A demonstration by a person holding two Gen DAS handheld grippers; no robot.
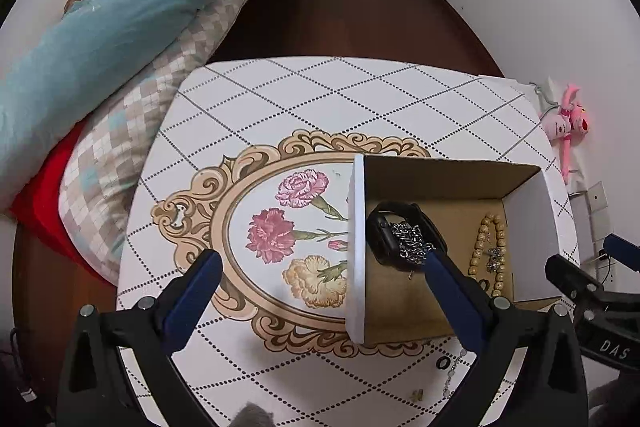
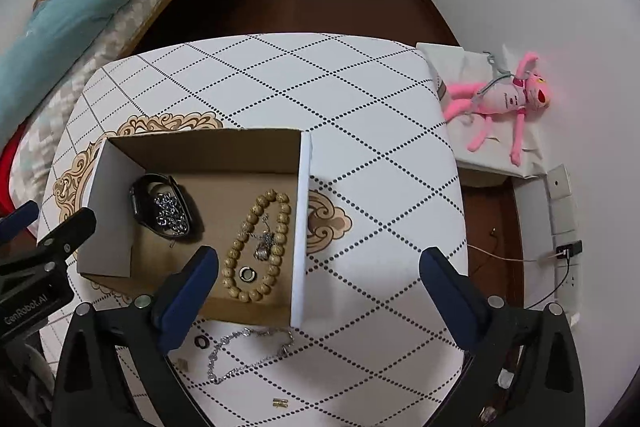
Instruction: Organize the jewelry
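Nearest you at six o'clock, your left gripper (image 1: 320,275) and right gripper (image 2: 320,271) gape empty, the silver necklace (image 2: 244,351) lies on the table (image 2: 360,99), and beyond at twelve o'clock the cardboard box (image 2: 208,151) holds beads (image 2: 256,247) and watch (image 2: 160,207).

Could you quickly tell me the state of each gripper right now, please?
Left gripper: jaws open wide, holding nothing, straddling the cardboard box's left wall.
Right gripper: jaws open wide, holding nothing, straddling its right wall.
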